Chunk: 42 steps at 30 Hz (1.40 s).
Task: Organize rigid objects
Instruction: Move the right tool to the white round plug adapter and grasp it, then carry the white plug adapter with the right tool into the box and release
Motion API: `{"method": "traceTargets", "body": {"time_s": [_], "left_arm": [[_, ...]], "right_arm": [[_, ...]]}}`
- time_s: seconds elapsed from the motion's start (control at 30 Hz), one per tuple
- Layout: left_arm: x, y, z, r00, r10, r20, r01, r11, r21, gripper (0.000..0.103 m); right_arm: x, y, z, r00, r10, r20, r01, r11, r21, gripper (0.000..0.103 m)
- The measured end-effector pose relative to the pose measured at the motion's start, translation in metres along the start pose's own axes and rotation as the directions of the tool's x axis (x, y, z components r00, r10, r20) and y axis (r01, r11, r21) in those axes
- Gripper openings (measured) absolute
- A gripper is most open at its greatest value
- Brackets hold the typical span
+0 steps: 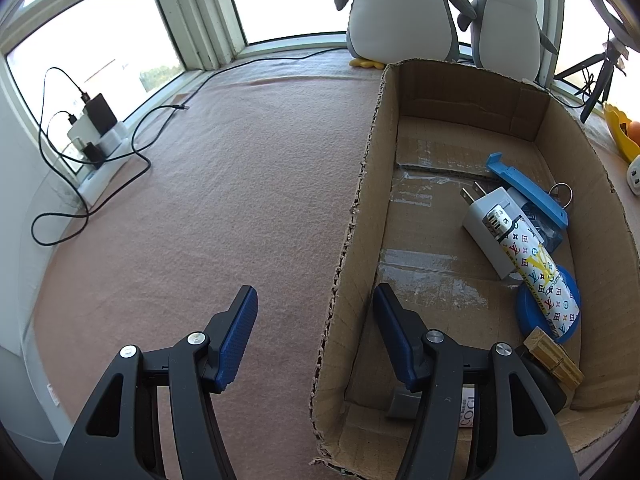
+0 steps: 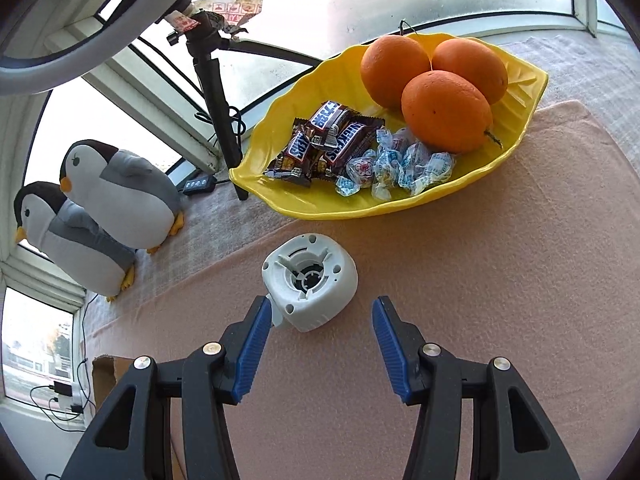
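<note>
The right gripper (image 2: 316,344) is hanging with its jaws spread and empty, the white round plastic device (image 2: 309,280) lying on the pink-covered bench (image 2: 500,280) just ahead, nearer the left jaw and perhaps touching it. The left gripper (image 1: 316,332), jaws apart and empty, is straddling the cardboard box (image 1: 360,200) wall, well away.

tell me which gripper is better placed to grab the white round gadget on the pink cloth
Right. The right gripper stands open with the white round gadget just ahead, near its fingers. The left gripper straddles the cardboard box wall, with no gadget in its view.
</note>
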State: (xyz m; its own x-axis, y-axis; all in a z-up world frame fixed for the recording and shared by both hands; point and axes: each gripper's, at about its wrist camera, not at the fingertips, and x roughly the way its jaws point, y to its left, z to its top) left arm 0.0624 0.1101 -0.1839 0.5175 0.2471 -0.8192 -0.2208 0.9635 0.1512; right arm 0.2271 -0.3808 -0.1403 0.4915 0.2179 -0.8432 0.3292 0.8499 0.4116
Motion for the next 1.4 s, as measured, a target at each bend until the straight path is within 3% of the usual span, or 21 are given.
{"method": "traceTargets", "body": {"time_s": [0.23, 0.7, 0.9, 1.4], "left_arm": [[-0.002, -0.004, 0.001, 1.000, 0.006, -0.001, -0.006, 1.000, 0.002, 0.060], [-0.001, -0.004, 0.001, 1.000, 0.008, -0.001, -0.008, 1.000, 0.003, 0.060], [-0.001, -0.004, 0.001, 1.000, 0.009, -0.001, -0.009, 1.000, 0.005, 0.060], [-0.001, -0.004, 0.001, 1.000, 0.009, -0.002, -0.009, 1.000, 0.004, 0.060]], "right_arm": [[0.011, -0.006, 0.011, 1.000, 0.010, -0.007, -0.009, 0.999, 0.047, 0.047], [0.036, -0.007, 0.016, 0.997, -0.018, -0.073, 0.021, 0.999, 0.041, 0.033], [0.039, -0.001, 0.007, 0.996, -0.011, -0.085, 0.011, 1.000, 0.001, 0.025], [0.024, 0.027, -0.020, 0.999, -0.034, -0.038, 0.029, 0.990, -0.138, 0.025]]}}
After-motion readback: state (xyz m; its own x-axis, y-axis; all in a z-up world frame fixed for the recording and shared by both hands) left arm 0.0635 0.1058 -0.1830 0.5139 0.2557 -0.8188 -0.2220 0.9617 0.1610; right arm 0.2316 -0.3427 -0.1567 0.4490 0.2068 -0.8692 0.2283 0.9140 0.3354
